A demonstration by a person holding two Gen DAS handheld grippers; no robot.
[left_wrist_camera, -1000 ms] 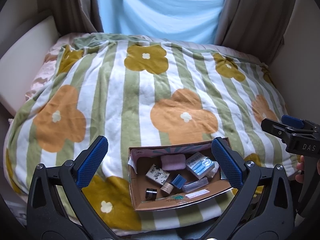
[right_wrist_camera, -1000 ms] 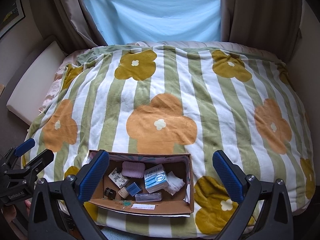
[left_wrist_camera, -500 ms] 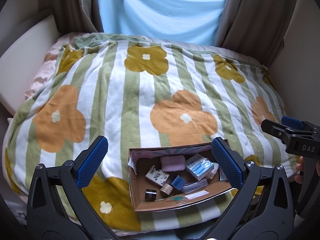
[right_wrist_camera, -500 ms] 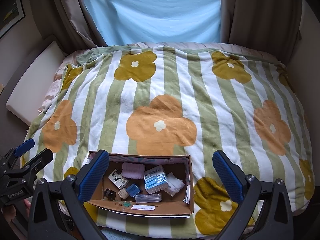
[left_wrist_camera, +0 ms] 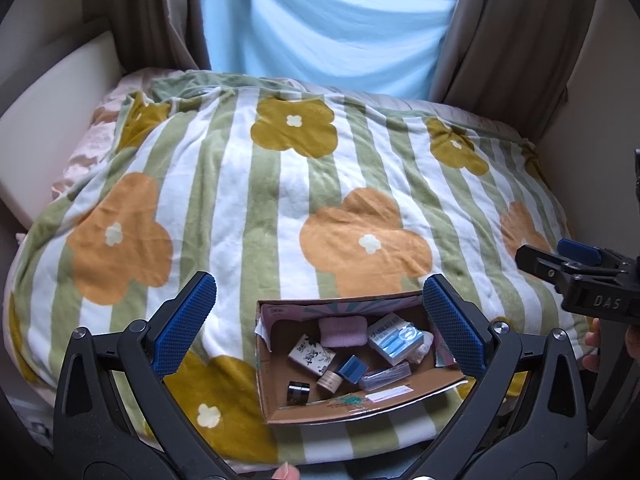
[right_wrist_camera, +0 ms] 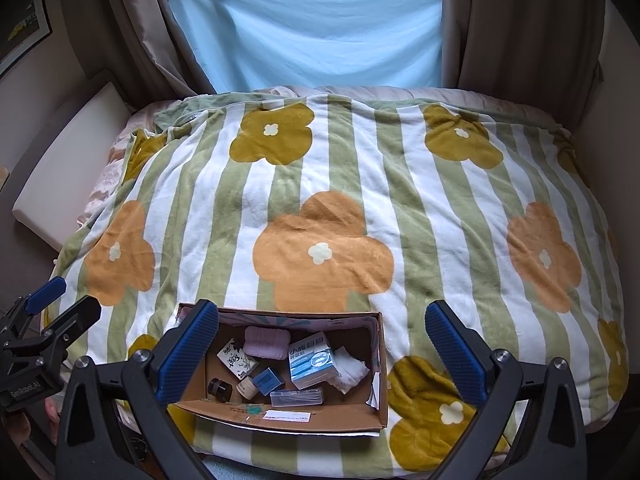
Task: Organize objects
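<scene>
An open cardboard box point(left_wrist_camera: 280, 400) point(right_wrist_camera: 382, 380) sits on the near edge of a striped flower blanket point(left_wrist_camera: 256, 200) point(right_wrist_camera: 320, 184). Inside lie a pink pad point(left_wrist_camera: 343, 330) point(right_wrist_camera: 266, 340), a blue-and-white carton point(left_wrist_camera: 394, 337) point(right_wrist_camera: 312, 360), a patterned white box point(left_wrist_camera: 312, 356) point(right_wrist_camera: 237, 359), a small blue box point(left_wrist_camera: 352, 369) point(right_wrist_camera: 267, 380), a black jar point(left_wrist_camera: 298, 392) point(right_wrist_camera: 219, 389), a beige jar point(left_wrist_camera: 330, 380) point(right_wrist_camera: 247, 386) and a clear case point(left_wrist_camera: 386, 374) point(right_wrist_camera: 297, 397). My left gripper point(left_wrist_camera: 320, 320) and right gripper point(right_wrist_camera: 322, 344) both hover open above the box, holding nothing.
The bed fills the room between a cream padded panel point(left_wrist_camera: 48, 112) on the left and a wall on the right. Brown curtains point(right_wrist_camera: 520, 24) and a light blue sheet point(right_wrist_camera: 312, 24) hang behind it. Crumpled white tissue point(right_wrist_camera: 350, 368) lies in the box.
Both views have drifted slightly; the box and its contents stay put. Both grippers remain open.
</scene>
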